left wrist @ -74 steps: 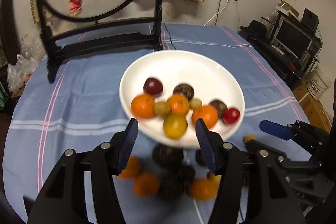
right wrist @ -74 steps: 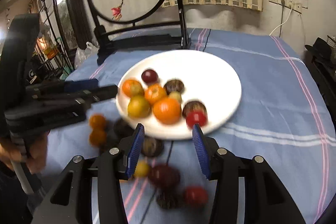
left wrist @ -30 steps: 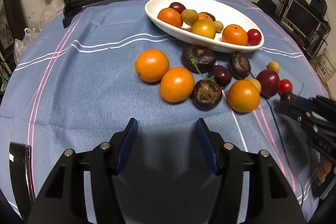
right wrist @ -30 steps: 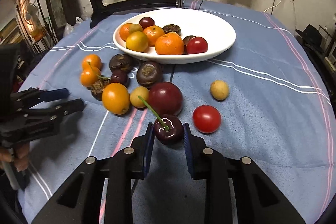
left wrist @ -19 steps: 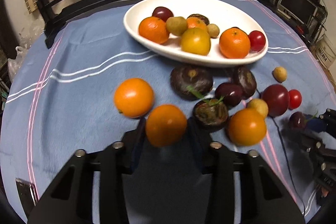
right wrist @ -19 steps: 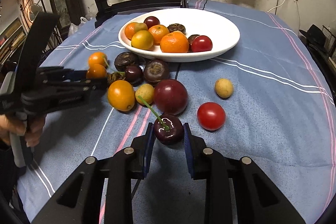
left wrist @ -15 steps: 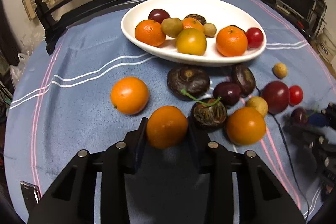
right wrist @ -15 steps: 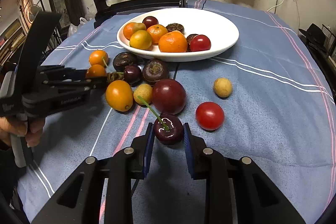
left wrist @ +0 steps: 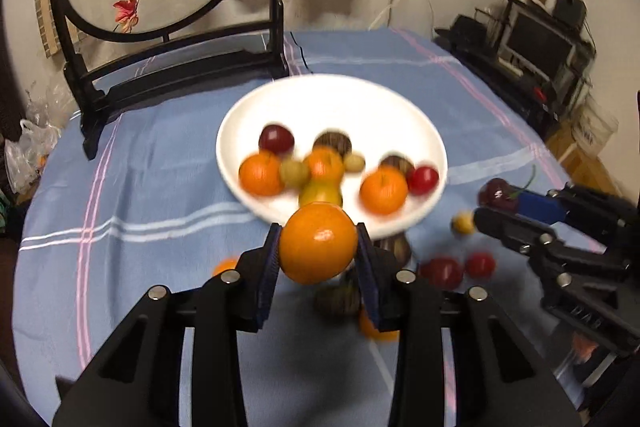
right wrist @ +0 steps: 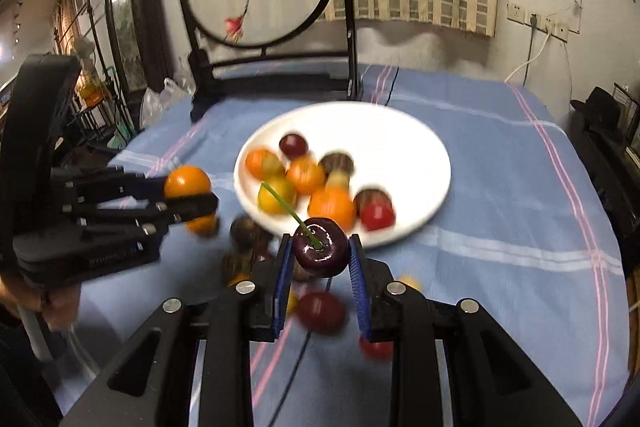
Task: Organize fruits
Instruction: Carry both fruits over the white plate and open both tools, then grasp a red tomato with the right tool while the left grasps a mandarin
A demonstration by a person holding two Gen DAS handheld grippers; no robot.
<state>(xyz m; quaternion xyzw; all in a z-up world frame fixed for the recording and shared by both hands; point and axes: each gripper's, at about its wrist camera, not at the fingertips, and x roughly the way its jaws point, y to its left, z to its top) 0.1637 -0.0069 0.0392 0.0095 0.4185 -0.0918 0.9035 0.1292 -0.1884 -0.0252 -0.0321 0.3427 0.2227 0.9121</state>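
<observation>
— Fingers of the left gripper [left wrist: 318,251] clamp an orange [left wrist: 318,243] from both sides, raised above the blue tablecloth [left wrist: 160,187] just short of the white plate [left wrist: 332,107]. At right of the plate, the right gripper [left wrist: 494,205] carries a dark cherry [left wrist: 498,195].

— And the right wrist view?

— Blue pads [right wrist: 355,279] pinch that cherry [right wrist: 320,247] (green stem up) before the plate [right wrist: 400,147]. Left of the plate, the left gripper [right wrist: 190,193] grips its orange [right wrist: 187,181]. Loose fruit [right wrist: 320,311] lies blurred near the plate.
</observation>
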